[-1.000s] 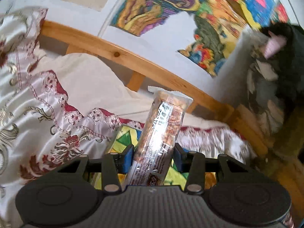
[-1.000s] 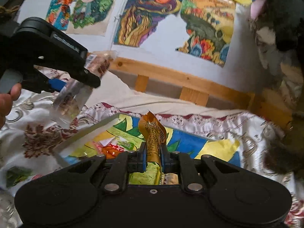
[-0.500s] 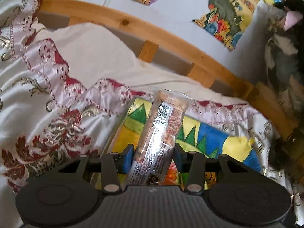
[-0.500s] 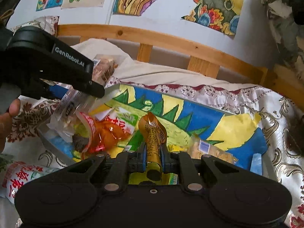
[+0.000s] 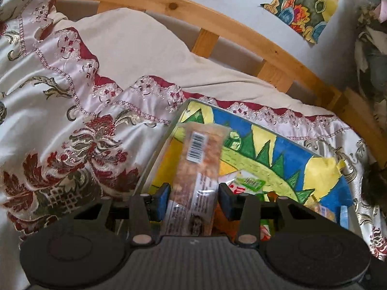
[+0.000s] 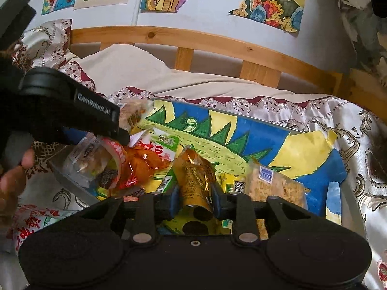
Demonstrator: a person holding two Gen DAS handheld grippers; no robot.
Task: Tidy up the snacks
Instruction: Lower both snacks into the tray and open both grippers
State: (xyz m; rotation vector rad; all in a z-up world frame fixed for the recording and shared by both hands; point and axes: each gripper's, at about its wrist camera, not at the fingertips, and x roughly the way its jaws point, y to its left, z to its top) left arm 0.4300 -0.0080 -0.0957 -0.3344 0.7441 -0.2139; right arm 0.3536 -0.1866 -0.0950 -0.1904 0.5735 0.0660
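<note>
My left gripper (image 5: 193, 197) is shut on a long clear snack bar packet (image 5: 197, 169) with a barcode, held over the left end of a tray (image 5: 154, 155) lined with a bright dinosaur drawing. My right gripper (image 6: 194, 199) has opened around a gold foil snack packet (image 6: 194, 176), which now rests low over the tray's front part (image 6: 337, 191). In the right wrist view the left gripper (image 6: 96, 123) shows at the left with its packet (image 6: 135, 116) over an orange-red snack bag (image 6: 142, 162). A clear packet of pale snacks (image 6: 273, 183) lies in the tray to the right.
The tray sits on a patterned satin bedspread (image 5: 72, 125). A wooden headboard rail (image 5: 217, 26) and a cream pillow (image 5: 150, 48) lie behind it. A red-and-white snack bag (image 6: 33, 222) lies on the bed, left of the tray. Drawings hang on the wall.
Both grippers have tilted down and moved lower over the tray with their packets. The right jaws have spread apart from the gold packet, which they pinched tightly before.
</note>
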